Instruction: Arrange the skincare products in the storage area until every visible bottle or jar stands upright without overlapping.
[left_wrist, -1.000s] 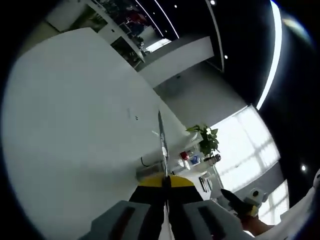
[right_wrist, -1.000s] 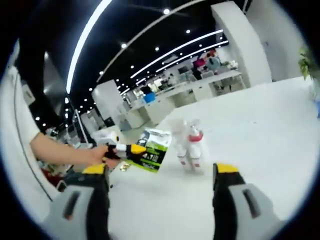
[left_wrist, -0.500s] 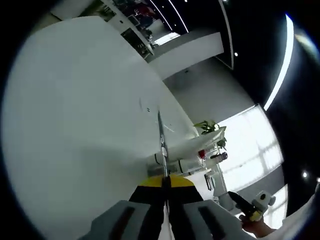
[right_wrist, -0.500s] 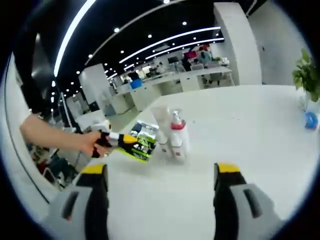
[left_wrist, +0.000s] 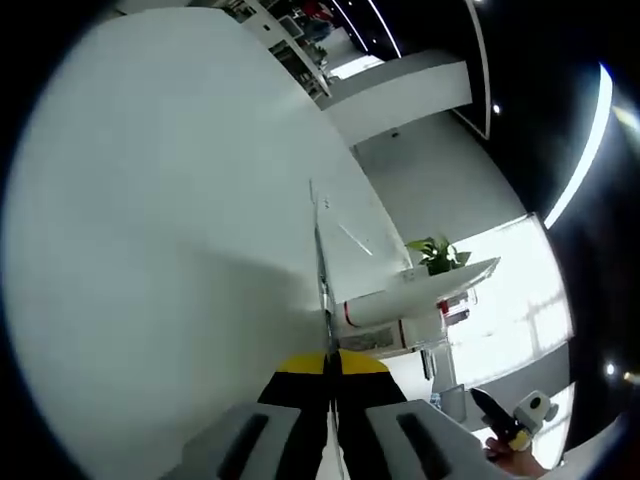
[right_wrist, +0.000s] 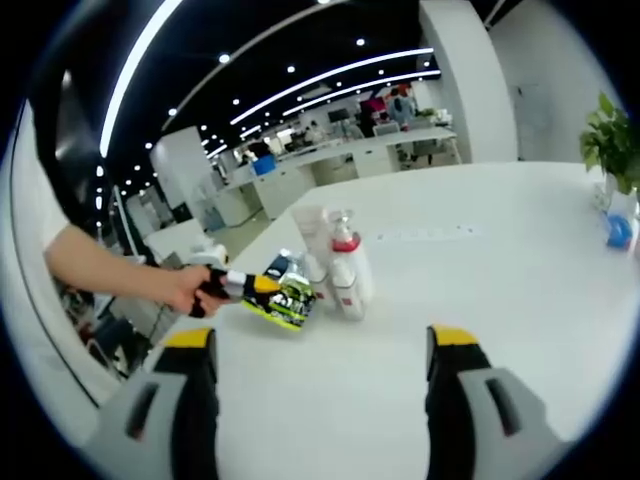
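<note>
Skincare products stand grouped on the broad white worktop (right_wrist: 520, 300): in the right gripper view a white pump bottle with a red collar (right_wrist: 346, 270) is upright, and a taller pale tube or bottle (right_wrist: 313, 240) stands touching it on its far side, both well in from the near edge. Just beside them, toward the person, a flat glossy sachet printed in green, yellow and black (right_wrist: 283, 297) is pinched by its edge between the closed yellow-tipped jaws of the left tool (right_wrist: 258, 286), which a bare hand (right_wrist: 190, 290) grips by its black handle; the sachet hangs tilted low over the worktop, and whether it touches the surface cannot be told. The right tool (right_wrist: 320, 350) hovers short of the group with its two grey, yellow-capped jaws spread wide apart and nothing between them. In the left gripper view the same sachet appears edge-on as a thin bright line (left_wrist: 321, 270) rising from the shut jaws, with the red-collared bottle (left_wrist: 375, 312) just beyond it and the right tool (left_wrist: 505, 430) off at the lower right. A leafy green potted plant (right_wrist: 608, 145) stands at the worktop's far right edge beside a small blue object (right_wrist: 619, 232). Behind lies an open office with white desks and long ceiling lights.
</note>
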